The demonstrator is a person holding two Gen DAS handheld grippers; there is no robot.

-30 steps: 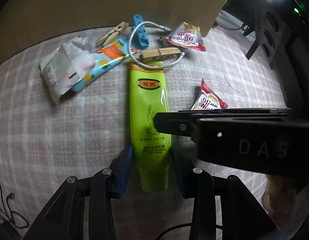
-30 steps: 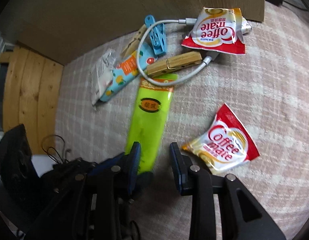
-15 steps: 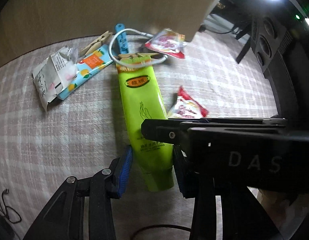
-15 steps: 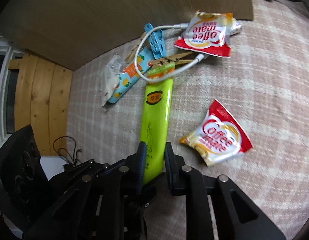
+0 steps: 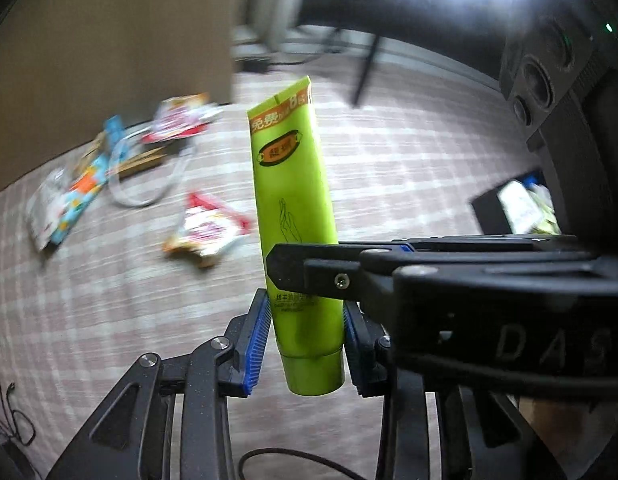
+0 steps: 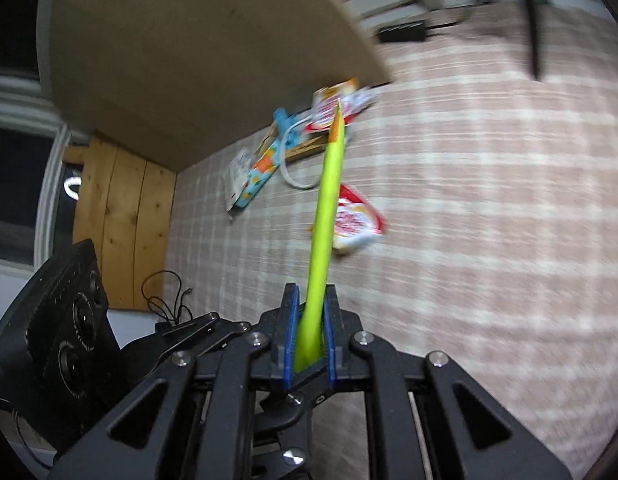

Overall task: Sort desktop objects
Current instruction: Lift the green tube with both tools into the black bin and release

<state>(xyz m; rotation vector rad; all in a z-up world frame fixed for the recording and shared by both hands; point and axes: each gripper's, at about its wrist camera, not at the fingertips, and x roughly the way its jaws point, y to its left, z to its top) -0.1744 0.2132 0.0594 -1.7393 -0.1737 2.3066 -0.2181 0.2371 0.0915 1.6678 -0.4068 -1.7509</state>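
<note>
— Green tube [image 5: 295, 216] is up in the air now, yes? Who holds it?

— Both, I think. Right gripper [image 6: 312, 336] pinches it flat between its blue pads, near the cap end. Left gripper [image 5: 305, 336] has its pads against the two sides of the same tube, just above the cap, so it looks clamped too.

— And the rest of the things?

— On the checked cloth [image 5: 409, 168], beside the cardboard [image 5: 109, 60]. Two red creamer sachets [image 5: 207, 232], a white cable [image 5: 145, 196], some clothespins and a blue packet [image 6: 257, 180]; these are blurred, I cannot count well.

— So the sorting is only beginning?

— I judge so. One thing is lifted, not placed. At the right edge I see a dark box [image 5: 513, 208] with something inside, maybe the place for it, but I cannot be sure.
</note>
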